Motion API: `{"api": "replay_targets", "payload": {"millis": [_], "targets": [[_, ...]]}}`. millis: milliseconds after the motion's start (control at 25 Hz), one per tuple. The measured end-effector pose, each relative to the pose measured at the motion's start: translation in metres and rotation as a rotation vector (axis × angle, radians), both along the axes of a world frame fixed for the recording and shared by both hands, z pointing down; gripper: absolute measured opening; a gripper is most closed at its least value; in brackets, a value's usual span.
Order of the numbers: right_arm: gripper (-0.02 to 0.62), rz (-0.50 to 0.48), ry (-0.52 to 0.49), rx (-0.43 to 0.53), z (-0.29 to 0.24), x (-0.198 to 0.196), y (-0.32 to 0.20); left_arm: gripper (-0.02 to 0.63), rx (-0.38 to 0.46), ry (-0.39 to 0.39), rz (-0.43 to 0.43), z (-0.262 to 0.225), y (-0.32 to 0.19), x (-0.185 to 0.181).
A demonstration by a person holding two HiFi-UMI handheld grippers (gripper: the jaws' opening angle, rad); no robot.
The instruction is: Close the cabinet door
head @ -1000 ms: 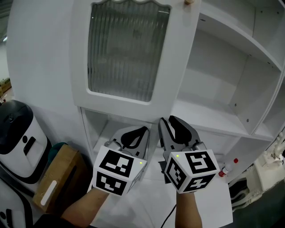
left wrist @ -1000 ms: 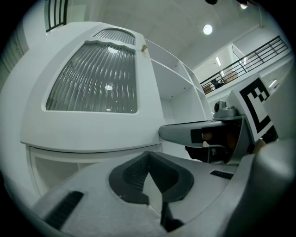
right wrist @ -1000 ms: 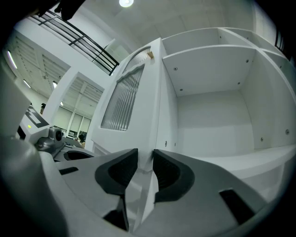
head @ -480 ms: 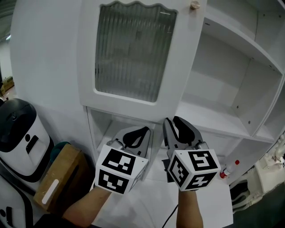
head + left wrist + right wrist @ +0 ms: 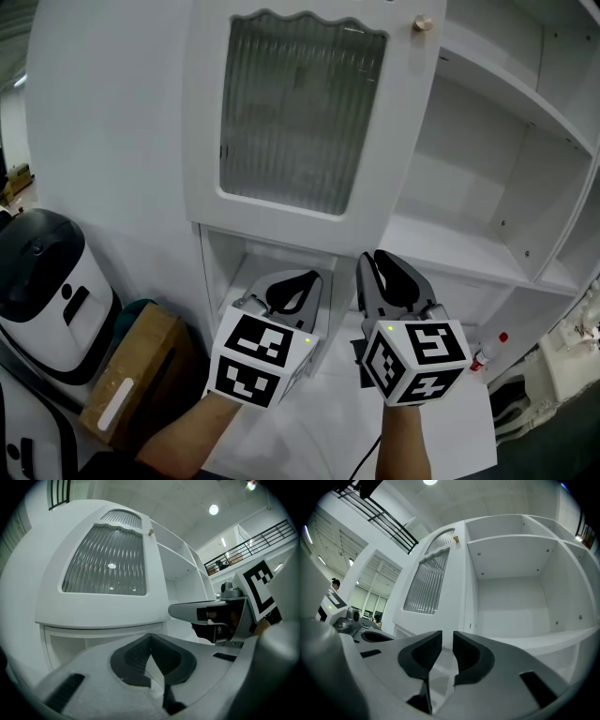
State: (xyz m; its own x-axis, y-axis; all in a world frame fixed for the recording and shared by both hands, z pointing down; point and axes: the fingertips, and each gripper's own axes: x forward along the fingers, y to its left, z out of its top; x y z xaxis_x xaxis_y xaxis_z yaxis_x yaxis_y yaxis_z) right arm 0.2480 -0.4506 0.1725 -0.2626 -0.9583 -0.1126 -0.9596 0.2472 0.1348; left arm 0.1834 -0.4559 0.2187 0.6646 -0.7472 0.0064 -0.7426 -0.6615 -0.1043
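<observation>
The white cabinet door (image 5: pixel 300 112), with a ribbed glass pane and a small wooden knob (image 5: pixel 423 22) at its upper right corner, stands swung open to the left of the bare shelves (image 5: pixel 450 248). Both grippers hang side by side below the door's lower edge, pointing level at the cabinet and touching nothing. My left gripper (image 5: pixel 298 281) (image 5: pixel 150 637) is shut, its pads meeting at the tips with nothing in them. My right gripper (image 5: pixel 380 262) (image 5: pixel 447 637) has just been closing its jaws. A narrow gap remains between them, and nothing is in it.
A white and black appliance (image 5: pixel 42 281) and a cardboard box (image 5: pixel 122 375) stand at the lower left. A bottle with a red cap (image 5: pixel 487 352) lies low on the right, beside the cabinet base. An open lower compartment (image 5: pixel 234 272) lies under the door.
The head view has shifted, so the door and its knob sit lower and further right in the picture. Both grippers stay below the door. The right jaws look a little narrower.
</observation>
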Motion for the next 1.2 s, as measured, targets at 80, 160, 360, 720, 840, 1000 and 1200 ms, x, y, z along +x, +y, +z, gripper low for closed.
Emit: {"api": "replay_targets", "payload": {"millis": [80,160,360,720,840,1000,1200], "targets": [[0.077,-0.001,-0.008,-0.004,0.002,-0.006,0.003,0.011,-0.004,-0.001,0.003,0.0,0.003,-0.005],[0.072,0.0,-0.012,-0.01,0.004,-0.012,0.007,0.011,-0.008,-0.001,0.004,0.001,0.005,-0.01],[0.063,-0.003,-0.009,-0.026,0.011,-0.033,0.019,0.011,-0.014,0.004,0.014,0.002,0.014,-0.025],[0.05,0.003,0.005,-0.04,0.018,-0.071,0.039,0.011,-0.013,0.005,0.035,0.001,0.031,-0.051],[0.043,0.008,0.001,-0.047,0.023,-0.081,0.045,0.012,-0.013,-0.001,0.046,0.002,0.037,-0.059],[0.038,0.01,-0.008,-0.046,0.024,-0.093,0.055,0.011,-0.013,0.007,0.05,0.002,0.045,-0.07],[0.037,0.008,-0.016,-0.043,0.025,-0.106,0.07,0.011,-0.021,0.004,0.055,0.007,0.056,-0.08]]}}
